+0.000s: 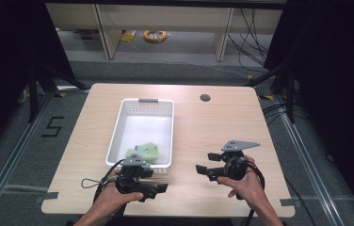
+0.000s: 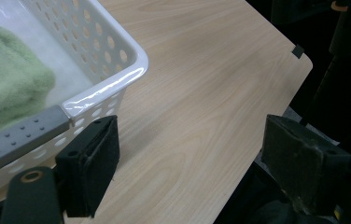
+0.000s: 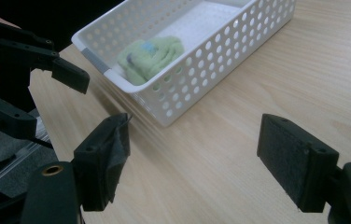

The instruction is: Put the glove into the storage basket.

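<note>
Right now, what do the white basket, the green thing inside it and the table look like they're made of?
The basket looks like glossy moulded plastic: its rim shines and its walls are punched with even holes. The green thing seems soft cloth or plush, with a fuzzy, folded surface; which one is unclear. The table shows pale wood grain, matte, possibly a laminate.

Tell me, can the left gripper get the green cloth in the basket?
Probably yes. The left gripper is open and empty, just outside the basket's near wall. The green cloth lies uncovered right behind that wall, so it would only need to go over the rim.
</note>
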A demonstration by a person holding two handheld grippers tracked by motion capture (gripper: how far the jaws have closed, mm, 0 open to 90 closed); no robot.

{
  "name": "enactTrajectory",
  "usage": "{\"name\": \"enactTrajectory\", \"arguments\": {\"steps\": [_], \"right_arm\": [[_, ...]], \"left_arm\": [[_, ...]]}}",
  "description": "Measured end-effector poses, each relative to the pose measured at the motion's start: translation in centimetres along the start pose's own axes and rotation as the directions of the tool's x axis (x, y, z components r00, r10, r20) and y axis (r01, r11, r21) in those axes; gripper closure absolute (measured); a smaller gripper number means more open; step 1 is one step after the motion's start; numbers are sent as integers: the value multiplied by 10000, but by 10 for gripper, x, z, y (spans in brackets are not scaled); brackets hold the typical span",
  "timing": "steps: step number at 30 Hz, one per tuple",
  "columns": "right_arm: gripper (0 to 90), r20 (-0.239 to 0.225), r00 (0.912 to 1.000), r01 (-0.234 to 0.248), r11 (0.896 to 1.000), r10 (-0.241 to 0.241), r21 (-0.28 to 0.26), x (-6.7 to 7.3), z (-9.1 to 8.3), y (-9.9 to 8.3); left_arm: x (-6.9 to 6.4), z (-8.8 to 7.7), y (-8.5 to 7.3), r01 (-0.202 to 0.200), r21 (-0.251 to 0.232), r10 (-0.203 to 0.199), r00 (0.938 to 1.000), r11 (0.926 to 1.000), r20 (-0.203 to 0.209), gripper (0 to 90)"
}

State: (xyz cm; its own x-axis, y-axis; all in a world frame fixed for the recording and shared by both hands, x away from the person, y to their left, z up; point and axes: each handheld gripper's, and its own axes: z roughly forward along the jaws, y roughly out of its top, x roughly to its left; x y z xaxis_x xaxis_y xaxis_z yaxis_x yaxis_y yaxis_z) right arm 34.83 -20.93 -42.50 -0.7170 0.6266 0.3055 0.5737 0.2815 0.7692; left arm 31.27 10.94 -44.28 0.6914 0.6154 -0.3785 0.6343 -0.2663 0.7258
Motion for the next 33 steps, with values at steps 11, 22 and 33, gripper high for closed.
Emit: {"name": "enactTrajectory", "arguments": {"steps": [11,22,33], "right_arm": [[235,107,9997,-218,9997,217,120,-5,-1,-18],[227,130,9994,-328,9993,326,169,-3,-5,-31],[204,-124,9993,-364,9993,364,-1,3,-8,-45]], "left_arm": [[1,3,-11,-139,-47,139,9999,9999,-30,190],[5,1,-24,-241,-91,238,9992,9997,-309,190],[2,4,-37,-368,-7,368,9991,9993,-229,179]]}}
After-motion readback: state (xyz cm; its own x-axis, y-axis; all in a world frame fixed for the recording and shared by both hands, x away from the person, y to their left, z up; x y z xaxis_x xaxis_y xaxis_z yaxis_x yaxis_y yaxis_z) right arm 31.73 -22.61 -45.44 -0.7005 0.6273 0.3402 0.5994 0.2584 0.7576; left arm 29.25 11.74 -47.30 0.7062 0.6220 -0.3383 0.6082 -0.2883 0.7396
